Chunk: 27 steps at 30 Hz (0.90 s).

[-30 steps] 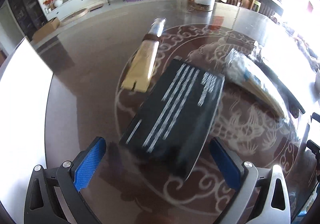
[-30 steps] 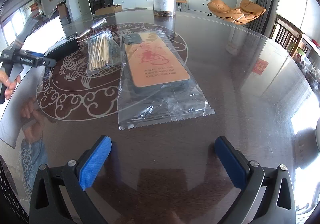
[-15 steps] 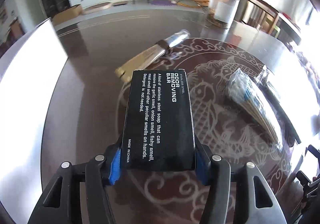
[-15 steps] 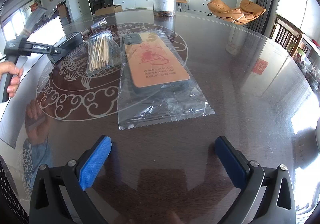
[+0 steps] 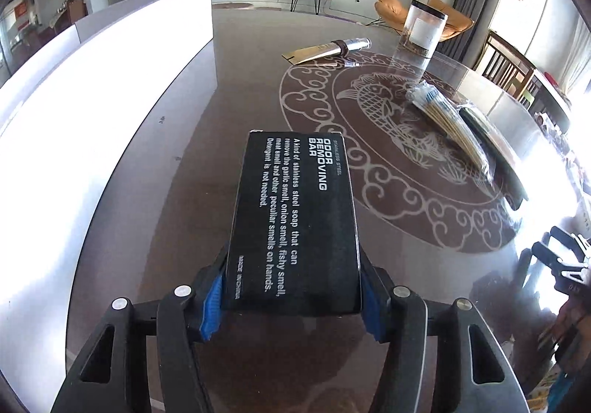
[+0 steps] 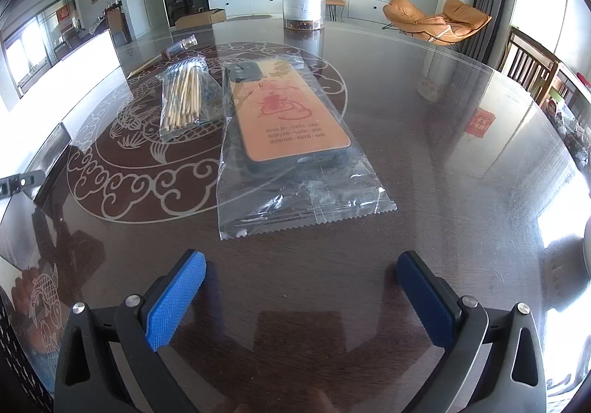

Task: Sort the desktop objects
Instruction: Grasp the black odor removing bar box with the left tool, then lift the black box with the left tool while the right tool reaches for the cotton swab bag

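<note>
Left gripper [image 5: 291,298] clamped on black soap box [image 5: 295,217], mid-carry above tabletop [image 5: 177,140]; next: set down in sort spot. Right gripper [image 6: 301,296] fingers apart, empty.

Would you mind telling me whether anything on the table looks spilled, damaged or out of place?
Nothing stands out. The bagged orange phone case and the bag of wooden sticks lie flat and sealed, the clear jar stands upright, and nothing is spilled.

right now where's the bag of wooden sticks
In the right wrist view the bag of wooden sticks lies left of centre on the table, just left of the bagged phone case.
</note>
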### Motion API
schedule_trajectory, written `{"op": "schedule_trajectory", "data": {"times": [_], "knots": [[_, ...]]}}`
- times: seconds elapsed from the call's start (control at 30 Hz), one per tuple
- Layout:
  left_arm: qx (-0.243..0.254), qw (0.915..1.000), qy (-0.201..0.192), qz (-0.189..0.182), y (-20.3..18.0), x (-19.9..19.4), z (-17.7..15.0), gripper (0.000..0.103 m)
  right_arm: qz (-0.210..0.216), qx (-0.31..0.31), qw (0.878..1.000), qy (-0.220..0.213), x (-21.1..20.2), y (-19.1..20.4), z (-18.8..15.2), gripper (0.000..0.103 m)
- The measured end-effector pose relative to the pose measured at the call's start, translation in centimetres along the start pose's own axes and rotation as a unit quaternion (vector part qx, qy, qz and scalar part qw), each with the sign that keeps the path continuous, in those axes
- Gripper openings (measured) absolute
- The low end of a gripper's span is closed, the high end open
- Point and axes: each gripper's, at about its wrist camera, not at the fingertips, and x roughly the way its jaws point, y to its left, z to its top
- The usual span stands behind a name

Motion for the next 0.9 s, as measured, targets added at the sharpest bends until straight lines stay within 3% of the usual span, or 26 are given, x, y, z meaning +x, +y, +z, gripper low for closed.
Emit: {"op": "schedule_trajectory", "data": {"times": [0.07, 0.17, 0.43, 0.9], "knots": [[0.001, 1.0000, -0.001, 0.009, -0.3, 0.4, 0.0, 0.075, 0.000, 0.000, 1.000, 0.000, 0.0, 0.0, 0.0, 0.103], [0.005, 0.9993, -0.011, 0.034, -0.4, 0.8, -0.2, 0.081, 0.000, 0.000, 1.000, 0.000, 0.0, 0.0, 0.0, 0.103], [0.018, 0.9985, -0.013, 0.050, -1.0, 1.4, -0.5, 0.099, 0.000, -0.001, 1.000, 0.000, 0.0, 0.0, 0.0, 0.103], [0.014, 0.9985, -0.013, 0.051, -0.8, 1.4, -0.4, 0.103, 0.000, -0.001, 1.000, 0.000, 0.0, 0.0, 0.0, 0.103]]}}
